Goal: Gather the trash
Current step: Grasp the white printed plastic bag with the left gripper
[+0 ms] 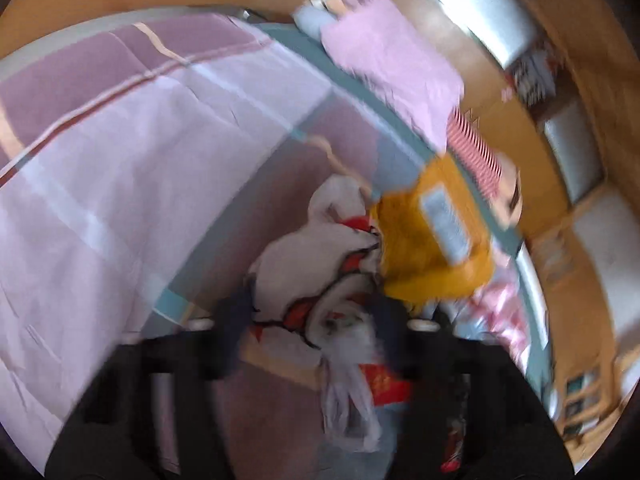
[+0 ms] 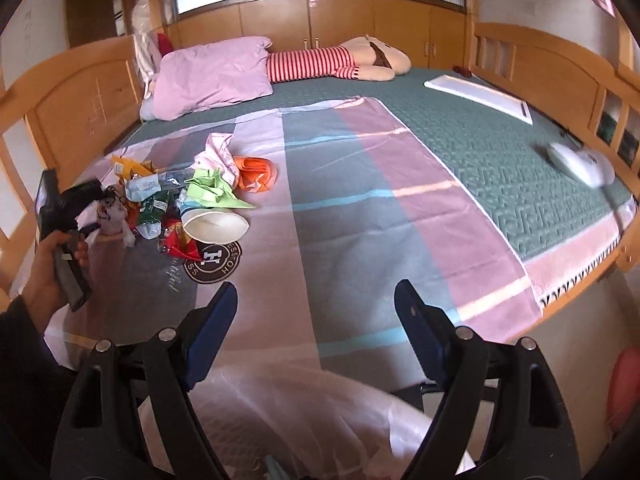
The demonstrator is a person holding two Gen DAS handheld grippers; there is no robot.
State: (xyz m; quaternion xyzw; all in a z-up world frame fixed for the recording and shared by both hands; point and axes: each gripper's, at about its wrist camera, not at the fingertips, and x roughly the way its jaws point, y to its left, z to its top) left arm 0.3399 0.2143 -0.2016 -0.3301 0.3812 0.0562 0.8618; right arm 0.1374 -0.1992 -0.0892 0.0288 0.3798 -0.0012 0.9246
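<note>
left gripper (image 1: 316, 320): dark blue fingers pressed onto crumpled white plastic wrapper with red print (image 1: 320, 272), pinching it; view badly motion-blurred. just ahead and right of the fingertips, touching the wrapper: crinkled yellow snack bag with pale label (image 1: 432, 248). below the gripper: pink, grey and lilac striped bedsheet (image 1: 120, 184).

right gripper (image 2: 316, 308): blue-padded fingers spread wide, nothing between them. directly under and behind the fingers: translucent pinkish plastic bag (image 2: 288, 412), mouth facing up. ahead and well to the left, on the sheet: heap of mixed wrappers and crumpled paper (image 2: 176, 200), with white paper cup lying on its side (image 2: 214, 226), light green folded paper (image 2: 212, 190) and orange crumpled packet (image 2: 256, 174). far left: bare left hand (image 2: 48, 276) gripping the black handle of the other tool, at the heap's edge. far ahead: pink pillow (image 2: 212, 76).
</note>
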